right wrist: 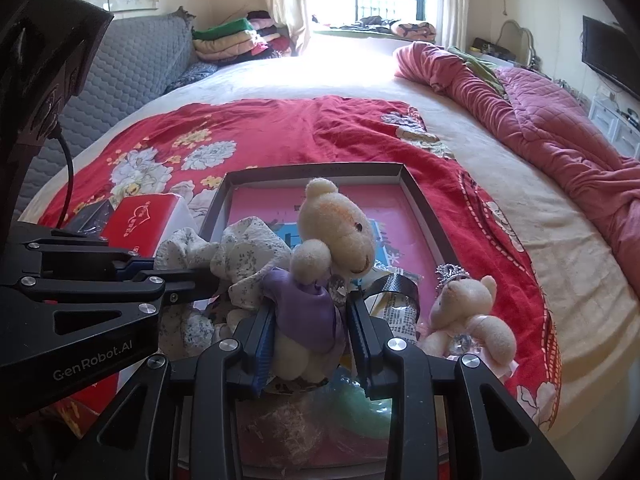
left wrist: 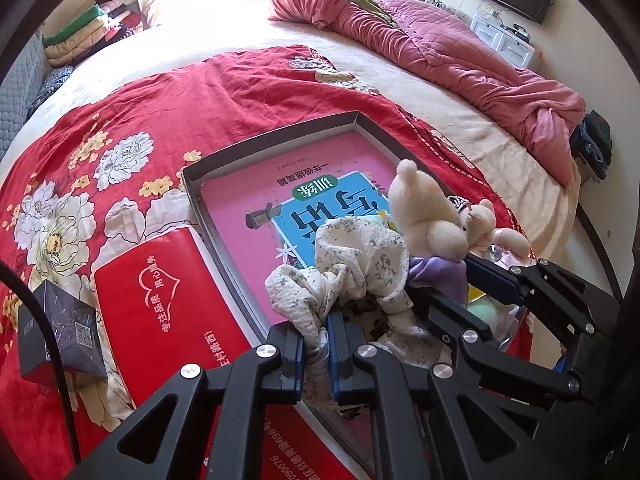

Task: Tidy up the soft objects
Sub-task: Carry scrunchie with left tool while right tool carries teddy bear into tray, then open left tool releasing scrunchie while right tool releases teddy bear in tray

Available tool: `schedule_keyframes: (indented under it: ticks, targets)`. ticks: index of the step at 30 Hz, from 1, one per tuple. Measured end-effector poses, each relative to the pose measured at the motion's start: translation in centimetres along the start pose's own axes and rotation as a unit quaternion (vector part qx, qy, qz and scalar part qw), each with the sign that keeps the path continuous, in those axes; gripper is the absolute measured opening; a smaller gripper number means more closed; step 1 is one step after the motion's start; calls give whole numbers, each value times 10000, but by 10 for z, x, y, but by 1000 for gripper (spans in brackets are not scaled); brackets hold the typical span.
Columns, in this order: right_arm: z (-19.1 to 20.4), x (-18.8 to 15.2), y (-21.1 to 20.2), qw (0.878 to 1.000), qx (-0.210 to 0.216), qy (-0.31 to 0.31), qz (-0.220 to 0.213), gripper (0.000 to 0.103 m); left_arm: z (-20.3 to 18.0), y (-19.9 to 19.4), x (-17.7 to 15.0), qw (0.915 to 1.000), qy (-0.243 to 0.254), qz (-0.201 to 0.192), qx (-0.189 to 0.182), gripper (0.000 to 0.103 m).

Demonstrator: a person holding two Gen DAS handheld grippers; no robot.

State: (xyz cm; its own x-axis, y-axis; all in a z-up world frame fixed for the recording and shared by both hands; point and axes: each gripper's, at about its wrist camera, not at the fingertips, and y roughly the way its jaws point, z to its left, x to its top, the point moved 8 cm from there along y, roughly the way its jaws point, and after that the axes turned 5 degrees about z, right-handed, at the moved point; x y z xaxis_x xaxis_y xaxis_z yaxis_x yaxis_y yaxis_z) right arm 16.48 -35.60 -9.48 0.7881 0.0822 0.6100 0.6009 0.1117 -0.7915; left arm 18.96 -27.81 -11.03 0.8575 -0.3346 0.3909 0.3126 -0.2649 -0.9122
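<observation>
The left gripper (left wrist: 316, 344) is pinched almost closed on a floral cloth (left wrist: 352, 264) over the near end of the shallow box (left wrist: 192, 188). The right gripper (right wrist: 310, 344), partly open, clamps one purple-dressed plush bear (right wrist: 336, 232). A second, pink-dressed bear (right wrist: 468, 320) sits just right of it: two bears, one cloth.

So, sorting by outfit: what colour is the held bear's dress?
Purple; the bear's dress shows best in the right wrist view.

Two plush bears (right wrist: 340, 232) (right wrist: 468, 320) — one floral cloth (left wrist: 352, 264) — one tray (right wrist: 416, 200).
</observation>
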Motion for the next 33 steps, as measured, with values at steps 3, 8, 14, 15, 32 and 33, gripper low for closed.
schedule_keyframes:
  ticks: [3, 8, 14, 15, 32, 33]
  targets:
    - [0, -1, 0, 9999, 97, 30, -22, 37, 2, 1, 0, 10000, -14, 21, -27, 10]
    - [-3, -1, -5, 9998, 150, 73, -91, 40, 3, 1, -1, 10000, -42, 56, -61, 10]
    - [-9, -2, -18, 9994, 156, 209, -236, 53, 3, 2, -2, 9999, -51, 86, -65, 10]
    - [-11, -2, -21, 9992, 144, 253, -268, 54, 3, 2, -3, 9999, -57, 89, -77, 10]
    - [-33, -2, -54, 9953, -43, 765, -593, 67, -4, -7, -4, 9999, 52, 1, -123, 34]
    - [-34, -2, -55, 9951, -57, 789, -597, 68, -5, -8, -4, 9999, 67, -16, -112, 37]
